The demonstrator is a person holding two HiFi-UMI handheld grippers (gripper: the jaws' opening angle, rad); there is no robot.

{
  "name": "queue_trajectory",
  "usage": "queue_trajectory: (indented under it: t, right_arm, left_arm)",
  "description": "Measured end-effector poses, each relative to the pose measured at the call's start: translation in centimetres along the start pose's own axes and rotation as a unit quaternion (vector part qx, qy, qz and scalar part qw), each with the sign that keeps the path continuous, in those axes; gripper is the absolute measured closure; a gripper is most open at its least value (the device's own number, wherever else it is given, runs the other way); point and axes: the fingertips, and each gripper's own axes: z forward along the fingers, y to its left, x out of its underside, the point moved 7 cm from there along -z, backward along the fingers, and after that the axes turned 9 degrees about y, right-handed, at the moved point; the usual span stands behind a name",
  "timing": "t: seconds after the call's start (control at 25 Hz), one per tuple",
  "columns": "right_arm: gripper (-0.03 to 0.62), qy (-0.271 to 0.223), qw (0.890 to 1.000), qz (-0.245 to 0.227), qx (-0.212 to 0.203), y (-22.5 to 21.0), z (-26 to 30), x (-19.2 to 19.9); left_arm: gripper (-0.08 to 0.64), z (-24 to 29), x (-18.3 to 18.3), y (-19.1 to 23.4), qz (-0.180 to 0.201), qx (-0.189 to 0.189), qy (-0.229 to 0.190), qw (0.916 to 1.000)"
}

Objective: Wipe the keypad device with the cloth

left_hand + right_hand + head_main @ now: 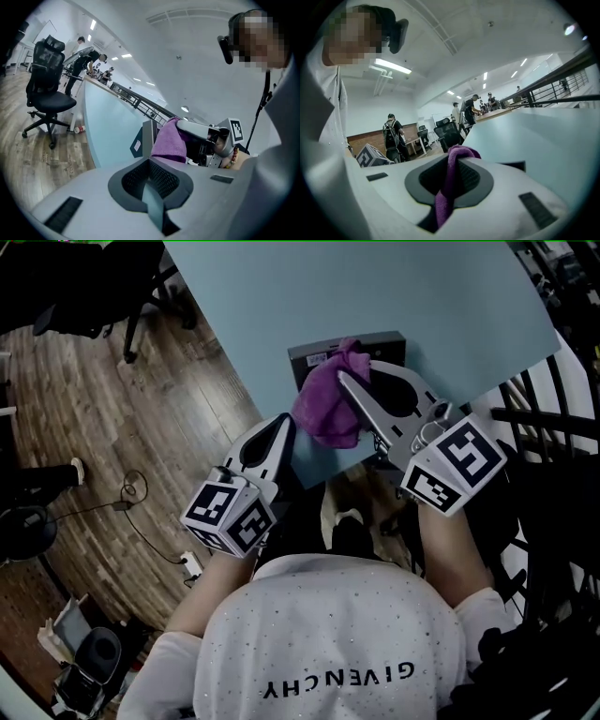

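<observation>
Right gripper (451,164) fingers (482,183) clamping cloth (443,201), left gripper (149,187) fingers (135,180) together

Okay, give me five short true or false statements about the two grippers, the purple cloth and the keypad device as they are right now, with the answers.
1. The right gripper is shut on the purple cloth. True.
2. The left gripper grips a corner of the cloth. False: its jaws are together with nothing between them, at the near table edge.
3. In the head view the cloth covers part of the keypad device. True.
4. The keypad device lies in the person's lap. False: it sits on the light blue table.
5. A black office chair stands on the wooden floor. True.
</observation>
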Motion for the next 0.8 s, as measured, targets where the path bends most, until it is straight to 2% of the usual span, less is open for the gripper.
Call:
queue_trajectory:
  t: [0.36,0.8]
  right_arm:
    - [0.568,-0.014,0.997,0.017,0.068,-2.8,-3.5,0.6]
    - [0.568,-0.027,0.993,0.036,0.107,-4.3,-5.7,1.4]
  left_arm:
    - [0.56,-0.4,0.3,-0.4,0.001,0.008,-0.008,0.9999]
    - [0.56,-1.0,0.7,-1.4,-0.004,0.017,-0.014,0.9998]
